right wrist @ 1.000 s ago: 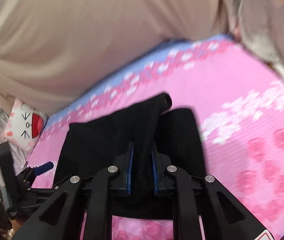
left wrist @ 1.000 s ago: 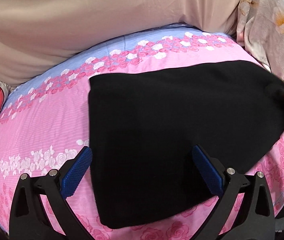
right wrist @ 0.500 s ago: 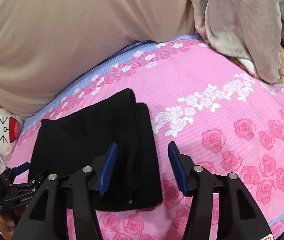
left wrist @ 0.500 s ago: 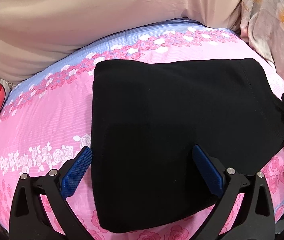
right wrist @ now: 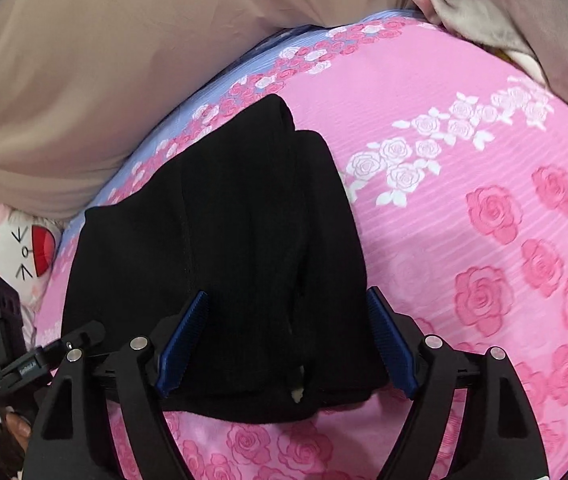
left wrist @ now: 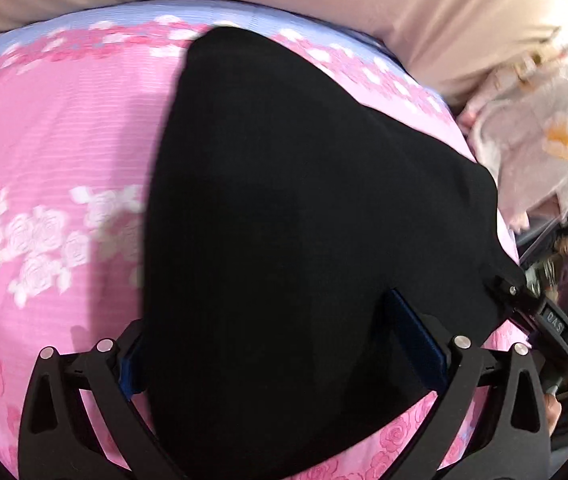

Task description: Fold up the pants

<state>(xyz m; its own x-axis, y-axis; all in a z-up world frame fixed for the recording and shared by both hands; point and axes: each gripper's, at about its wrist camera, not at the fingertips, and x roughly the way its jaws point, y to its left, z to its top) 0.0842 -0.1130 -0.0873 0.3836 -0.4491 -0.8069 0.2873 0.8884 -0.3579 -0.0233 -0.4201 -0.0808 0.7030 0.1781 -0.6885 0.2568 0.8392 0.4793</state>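
Observation:
The black pants (left wrist: 303, 208) lie folded into a flat block on the pink rose-print bedsheet (left wrist: 52, 132). My left gripper (left wrist: 264, 344) is open, its blue pads astride the near edge of the pants; the left pad is partly hidden by the cloth. In the right wrist view the pants (right wrist: 236, 240) show layered folds at their right side. My right gripper (right wrist: 287, 340) is open and empty, its pads over the near end of the pants. The right gripper's body also shows in the left wrist view (left wrist: 543, 320).
A beige pillow or headboard cover (right wrist: 104, 60) runs along the far side of the bed. A floral blanket (left wrist: 543, 128) is heaped at the far right corner. A white cartoon-face cushion (right wrist: 28, 252) lies at the left. The left gripper's body shows in the right wrist view (right wrist: 16, 360).
My right gripper let go of the pants and opened wide. My left gripper stayed open and moved closer, swinging left over the near edge of the pants.

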